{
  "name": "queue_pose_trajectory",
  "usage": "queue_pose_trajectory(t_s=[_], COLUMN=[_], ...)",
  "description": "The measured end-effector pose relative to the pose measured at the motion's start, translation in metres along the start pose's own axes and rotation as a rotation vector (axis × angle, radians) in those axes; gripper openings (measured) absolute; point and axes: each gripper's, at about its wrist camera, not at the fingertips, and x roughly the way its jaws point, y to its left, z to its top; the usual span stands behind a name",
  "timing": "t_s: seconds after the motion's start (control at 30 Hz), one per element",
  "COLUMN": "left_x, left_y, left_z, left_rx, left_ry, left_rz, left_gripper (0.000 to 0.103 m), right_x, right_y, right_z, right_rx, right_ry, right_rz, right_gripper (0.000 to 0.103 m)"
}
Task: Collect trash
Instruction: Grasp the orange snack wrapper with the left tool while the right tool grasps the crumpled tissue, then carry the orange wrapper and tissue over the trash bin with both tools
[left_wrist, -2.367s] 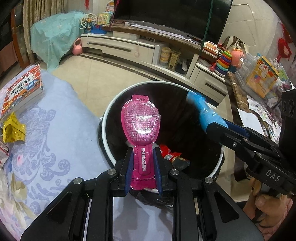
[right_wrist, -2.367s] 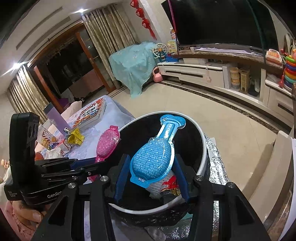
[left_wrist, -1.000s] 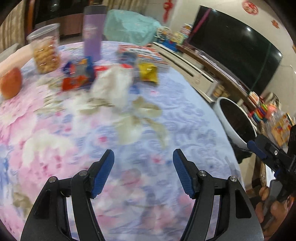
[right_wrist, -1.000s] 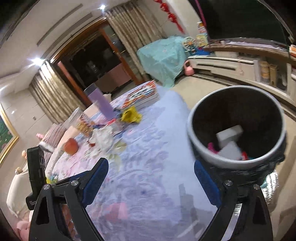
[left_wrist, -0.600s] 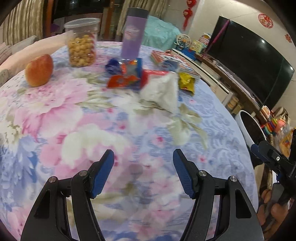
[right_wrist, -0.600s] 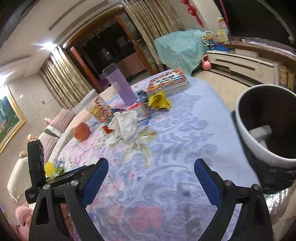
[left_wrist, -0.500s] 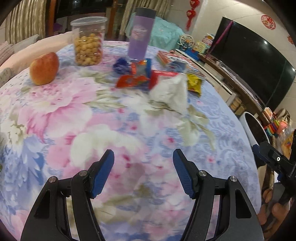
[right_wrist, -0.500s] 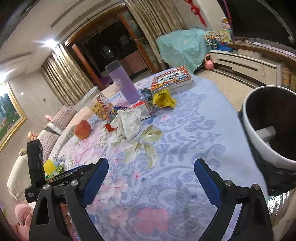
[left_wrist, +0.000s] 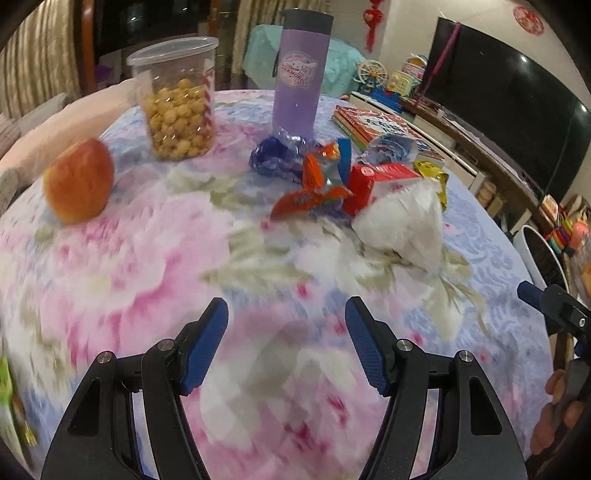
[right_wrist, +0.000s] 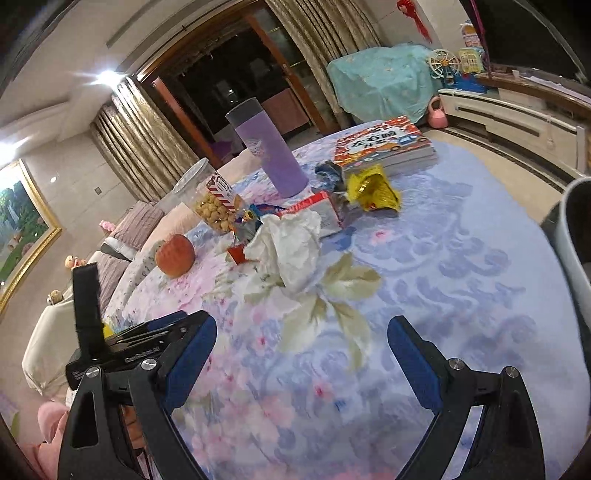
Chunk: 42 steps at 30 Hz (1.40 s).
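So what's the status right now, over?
Left gripper and right gripper open, empty. Crumpled tissue and wrappers on table. Path clear.

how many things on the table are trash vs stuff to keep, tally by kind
Crumpled white tissue: 1
Wrappers: 4 (blue, orange, yellow, pale blue)
Red and white carton: 1
Apple: 1
Snack jar: 1
Purple bottle: 1
Book stack: 1
Total: 10; wrapper count is approximate, since they overlap.

Pink and blue floral tablecloth (left_wrist: 110, 258), purple tumbler (left_wrist: 299, 85), crumpled white tissue (left_wrist: 402, 221), yellow wrapper (right_wrist: 373, 190), reddish apple (left_wrist: 77, 181).
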Motion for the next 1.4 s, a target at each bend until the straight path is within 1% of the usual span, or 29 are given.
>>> queue_pose_trajectory(t_s=[0.2, 0.33, 0.4, 0.5, 0.53, 0.57, 0.63, 0.67, 0.7, 0.73, 0.77, 0.8, 0.83, 0.87, 0.9, 0.97, 1.03, 1.2, 1.4], left_x=[0.024, 0.041, 0.050, 0.060, 0.062, 0.063, 0.066, 0.067, 0.068, 0.069, 0.070, 0.071, 0.070, 0.067, 0.061, 0.051, 0.041, 0.015, -0.018], left_y=[0.012, 0.013, 0.011, 0.010, 0.009, 0.008, 0.006, 0.005, 0.003, 0.001, -0.003, -0.005, -0.008, -0.010, -0.011, -0.014, -0.016, -0.011, -0.028], left_z=[0.028, 0.042, 0.047, 0.052, 0.053, 0.055, 0.057, 0.058, 0.060, 0.060, 0.061, 0.062, 0.061, 0.060, 0.058, 0.051, 0.041, 0.019, -0.005], left_rx=[0.020, 0.048, 0.072, 0.084, 0.087, 0.092, 0.098, 0.098, 0.100, 0.107, 0.116, 0.119, 0.121, 0.116, 0.107, 0.097, 0.089, 0.017, -0.043], left_ry=[0.007, 0.021, 0.021, 0.031, 0.028, 0.023, 0.022, 0.026, 0.026, 0.025, 0.026, 0.028, 0.026, 0.020, 0.012, 0.002, -0.008, -0.010, -0.039], left_rz=[0.013, -0.021, -0.023, -0.030, -0.036, -0.040, -0.060, -0.078, -0.091, -0.100, -0.107, -0.115, -0.125, -0.128, -0.138, -0.149, -0.144, -0.173, -0.193], left_gripper=[0.067, 0.067, 0.067, 0.067, 0.066, 0.063, 0.041, 0.036, 0.024, 0.012, 0.008, 0.004, 0.002, 0.002, 0.002, 0.002, 0.001, 0.001, 0.001], right_x=[0.027, 0.047, 0.057, 0.073, 0.079, 0.083, 0.091, 0.094, 0.098, 0.100, 0.102, 0.103, 0.103, 0.101, 0.097, 0.087, 0.073, 0.049, 0.012], right_y=[0.001, 0.003, 0.004, 0.004, 0.004, 0.004, 0.004, 0.004, 0.004, 0.004, 0.004, 0.003, 0.001, 0.000, -0.002, -0.006, -0.008, -0.012, -0.015], right_z=[0.013, 0.022, 0.026, 0.032, 0.034, 0.036, 0.040, 0.041, 0.042, 0.043, 0.043, 0.043, 0.043, 0.043, 0.042, 0.040, 0.036, 0.023, 0.009], right_rx=[0.020, 0.034, 0.034, 0.039, 0.036, 0.034, 0.031, 0.028, 0.024, 0.021, 0.019, 0.019, 0.022, 0.027, 0.037, 0.049, 0.047, 0.042, 0.033], right_ry=[0.013, 0.023, 0.028, 0.038, 0.043, 0.044, 0.048, 0.052, 0.061, 0.068, 0.072, 0.076, 0.075, 0.072, 0.066, 0.053, 0.033, 0.027, -0.018], right_rz=[0.020, 0.034, 0.038, 0.041, 0.042, 0.043, 0.051, 0.056, 0.055, 0.054, 0.058, 0.062, 0.062, 0.067, 0.071, 0.070, 0.071, 0.083, 0.064], right_gripper=[0.095, 0.095, 0.095, 0.094, 0.094, 0.093, 0.087, 0.079, 0.070, 0.065, 0.052, 0.043, 0.041, 0.035, 0.026, 0.025, 0.023, 0.022, 0.022])
